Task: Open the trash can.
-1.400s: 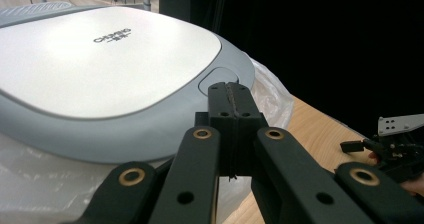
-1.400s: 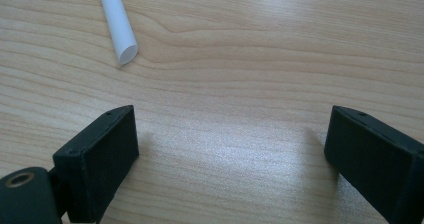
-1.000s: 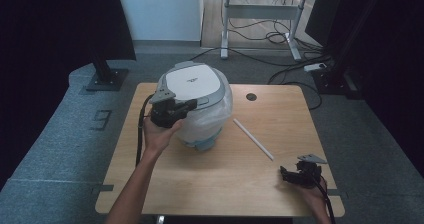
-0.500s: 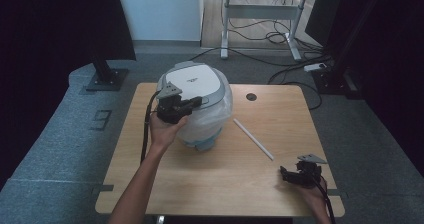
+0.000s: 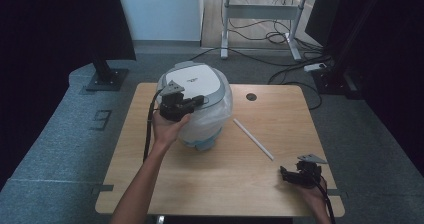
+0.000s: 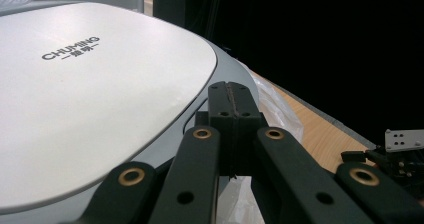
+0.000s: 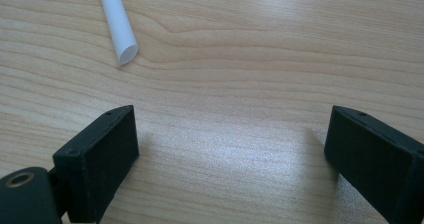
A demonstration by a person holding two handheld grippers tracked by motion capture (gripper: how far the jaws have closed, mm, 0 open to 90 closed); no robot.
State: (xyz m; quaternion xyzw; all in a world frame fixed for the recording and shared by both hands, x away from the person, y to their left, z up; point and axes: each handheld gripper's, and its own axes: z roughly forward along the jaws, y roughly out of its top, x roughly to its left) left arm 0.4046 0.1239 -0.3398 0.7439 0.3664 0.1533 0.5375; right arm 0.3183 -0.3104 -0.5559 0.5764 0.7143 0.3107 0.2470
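Left gripper [image 6: 233, 91]: jaws pressed flat together, nothing between them, tips lying along the lid's [image 6: 90, 99] grey rim on the side toward the table's middle. High view puts that gripper [image 5: 199, 100] at the near-left shoulder of the bin [image 5: 200, 106], the hand [image 5: 167, 129] cupped against the bag-covered wall below.

Bin stands at the table's [image 5: 150, 184] far left-centre, upright, lid down, a clear bag [image 5: 222, 109] bunched round its body.

Judgement: the step looks like working the lid, pressing or prying at its edge. With closed tips, a push is all they can give. To do it well, set the tips squarely on the rim's seam, not on the smooth white panel where they would skid. Press straight along the jaws; a sideways shove could tip the light bin or slide it on the wood. Keep clear of the bag, which would snag.

Right gripper [image 5: 290, 175]: jaws wide apart and empty, resting low at the table's near-right corner, well apart from the bin. White tube [image 7: 117, 21] lies just ahead of it, untouched. That hand could steady the bin's far side if it shifts.
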